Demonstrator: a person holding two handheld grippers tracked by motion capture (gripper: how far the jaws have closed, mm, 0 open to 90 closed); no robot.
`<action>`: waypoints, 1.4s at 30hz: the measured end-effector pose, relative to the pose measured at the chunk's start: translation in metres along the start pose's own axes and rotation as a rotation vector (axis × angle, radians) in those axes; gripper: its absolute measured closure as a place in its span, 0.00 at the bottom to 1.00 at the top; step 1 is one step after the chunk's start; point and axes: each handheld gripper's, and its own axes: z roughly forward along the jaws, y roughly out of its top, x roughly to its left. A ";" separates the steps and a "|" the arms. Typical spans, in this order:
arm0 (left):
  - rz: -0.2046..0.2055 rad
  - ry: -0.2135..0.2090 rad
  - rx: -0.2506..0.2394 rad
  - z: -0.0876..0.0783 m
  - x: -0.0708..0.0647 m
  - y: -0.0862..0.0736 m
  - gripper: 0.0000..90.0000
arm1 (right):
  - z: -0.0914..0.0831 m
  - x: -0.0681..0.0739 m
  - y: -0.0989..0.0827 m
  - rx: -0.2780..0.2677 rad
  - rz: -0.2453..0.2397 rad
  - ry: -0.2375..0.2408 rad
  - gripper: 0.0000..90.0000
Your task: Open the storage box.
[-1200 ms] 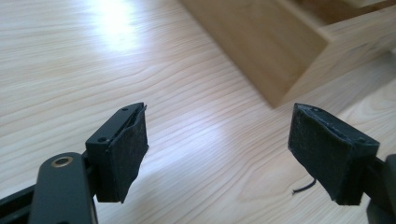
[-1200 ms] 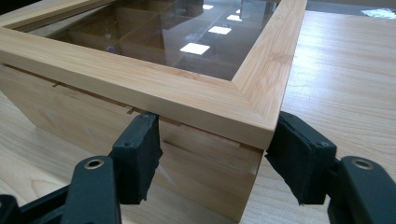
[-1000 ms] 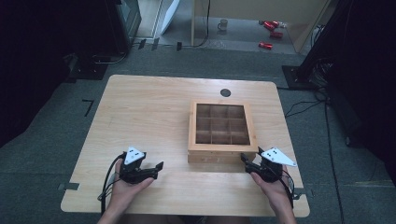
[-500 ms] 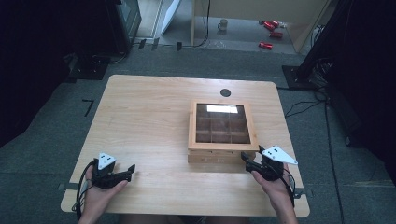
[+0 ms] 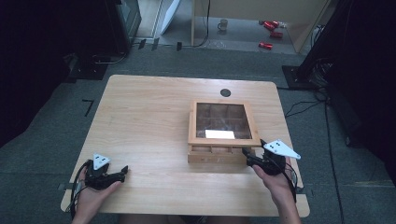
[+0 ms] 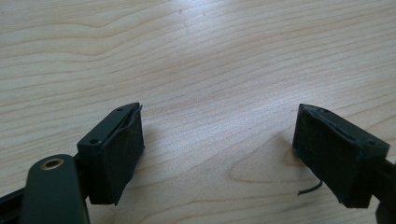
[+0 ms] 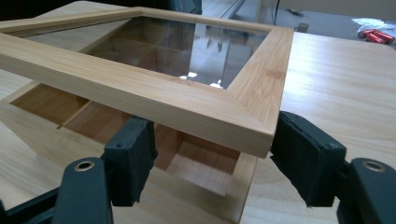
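Note:
A wooden box [image 5: 217,156] with several compartments stands right of the table's middle. Its glass lid [image 5: 223,142] is tilted up at the front, leaving a gap over the front compartments [image 7: 205,163]. My right gripper [image 5: 247,156] is at the box's front right corner, open. In the right gripper view the lid's front rail [image 7: 140,93] lies over the left pad and the lid's corner reaches down between the jaws of the gripper [image 7: 215,163]. My left gripper [image 5: 123,171] rests open near the table's front left corner, with bare wood between its pads [image 6: 217,154].
The light wooden table [image 5: 154,116] has a black round grommet [image 5: 225,92] near its far edge. Behind the table, a mug [image 5: 223,24] and red cans [image 5: 271,25] lie on the floor. Cables run along the floor at the right.
The left hand has drawn its gripper leftward to the front left corner. The lid's front edge has risen, and the bright reflection on the glass slid toward the front.

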 end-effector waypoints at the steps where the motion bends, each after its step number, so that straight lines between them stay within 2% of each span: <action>1: -0.001 -0.005 -0.003 0.000 0.001 0.000 0.19 | 0.000 0.000 0.004 -0.002 -0.003 -0.002 0.35; 4: -0.005 -0.009 -0.008 0.000 0.001 -0.001 0.19 | -0.001 -0.001 0.007 -0.007 -0.004 -0.002 0.34; 7: -0.003 0.005 -0.022 0.001 0.000 -0.002 0.19 | -0.001 -0.002 0.015 -0.018 0.004 0.004 0.34; 10: -0.003 0.006 -0.023 0.002 0.000 -0.002 0.19 | -0.001 -0.004 0.021 -0.026 0.022 0.013 0.33; 15: -0.017 -0.007 -0.028 0.001 0.002 -0.002 0.19 | -0.001 -0.007 0.032 -0.039 0.031 0.014 0.31; 28: -0.031 -0.022 -0.036 0.001 0.003 -0.002 0.19 | 0.001 -0.011 0.055 -0.036 0.018 -0.003 0.26; 37: -0.039 -0.035 -0.038 0.001 0.005 -0.001 0.19 | 0.009 -0.020 0.078 -0.059 0.040 -0.004 0.24; 42: -0.042 -0.038 -0.040 0.001 0.005 -0.001 0.19 | 0.014 -0.022 0.086 -0.060 0.028 -0.012 0.24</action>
